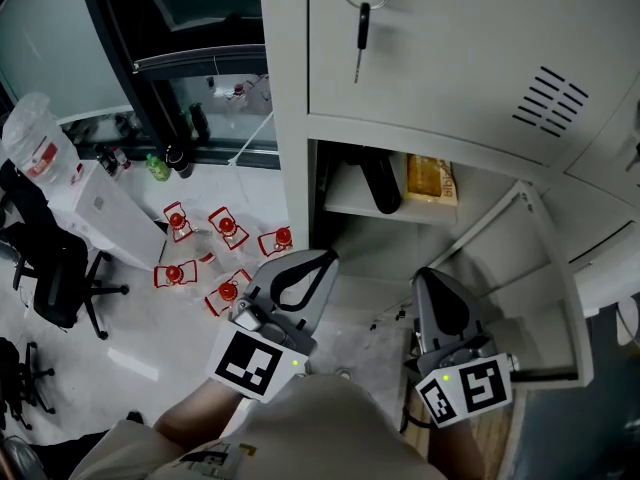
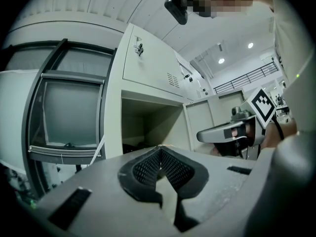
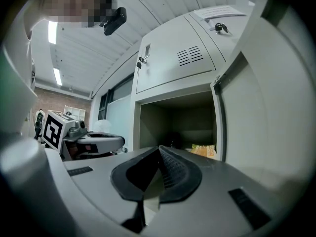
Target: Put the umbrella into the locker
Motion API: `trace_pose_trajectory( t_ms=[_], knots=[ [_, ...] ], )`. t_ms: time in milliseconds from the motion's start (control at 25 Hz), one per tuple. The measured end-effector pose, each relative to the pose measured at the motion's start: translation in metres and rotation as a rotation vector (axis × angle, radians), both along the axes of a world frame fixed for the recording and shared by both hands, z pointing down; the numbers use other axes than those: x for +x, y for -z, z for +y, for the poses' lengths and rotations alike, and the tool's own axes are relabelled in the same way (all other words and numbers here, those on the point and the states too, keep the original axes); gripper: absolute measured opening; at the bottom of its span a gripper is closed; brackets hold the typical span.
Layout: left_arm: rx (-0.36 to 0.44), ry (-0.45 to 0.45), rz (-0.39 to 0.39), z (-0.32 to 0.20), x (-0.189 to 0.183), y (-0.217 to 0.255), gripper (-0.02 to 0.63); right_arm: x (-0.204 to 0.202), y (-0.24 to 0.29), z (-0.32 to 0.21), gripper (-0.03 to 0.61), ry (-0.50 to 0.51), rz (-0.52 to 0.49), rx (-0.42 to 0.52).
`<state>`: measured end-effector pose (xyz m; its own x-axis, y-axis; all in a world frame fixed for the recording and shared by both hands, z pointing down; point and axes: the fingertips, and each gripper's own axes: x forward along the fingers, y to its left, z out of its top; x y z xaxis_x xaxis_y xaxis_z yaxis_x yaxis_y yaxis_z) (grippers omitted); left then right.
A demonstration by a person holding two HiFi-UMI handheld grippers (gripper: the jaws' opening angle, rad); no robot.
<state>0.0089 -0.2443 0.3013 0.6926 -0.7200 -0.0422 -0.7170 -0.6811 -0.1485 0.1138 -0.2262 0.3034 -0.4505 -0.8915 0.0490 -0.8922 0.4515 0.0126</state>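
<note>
Both jaws are together with nothing between them: the left gripper (image 1: 326,258) shows its ribbed pads meeting at the tips, and the right gripper (image 1: 423,274) is the same. I'm holding both level, side by side, just short of the open lower bay of the locker (image 1: 290,118).

The dark, stubby thing on the shelf inside looks to me like the folded umbrella (image 1: 381,183). It lies beside a yellow packet (image 1: 430,180) on its right. Its long axis runs near to far, into the bay, with one end close to the shelf's front edge. I can't make out a handle or strap in the shade.

From the jaws it is ahead and farther in, roughly between the two grippers. Neither one is clearly nearer, though the right gripper faces the opening more squarely. The left one sits towards the bay's left wall.

If that is the umbrella, I'd judge the placing done. The door (image 1: 540,268) hangs wide open just to the right of the right gripper, so any closing push would fall to that hand.
</note>
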Motion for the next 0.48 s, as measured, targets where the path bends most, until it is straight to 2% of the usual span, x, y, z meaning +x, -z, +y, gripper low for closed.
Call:
trace_pose_trajectory(
  t_ms=[480],
  knots=[
    [0.01,0.009,0.001,0.0005,-0.0007,0.0015,0.008,0.0007,0.0012,0.0017,0.008,0.01,-0.014,-0.002]
  ],
)
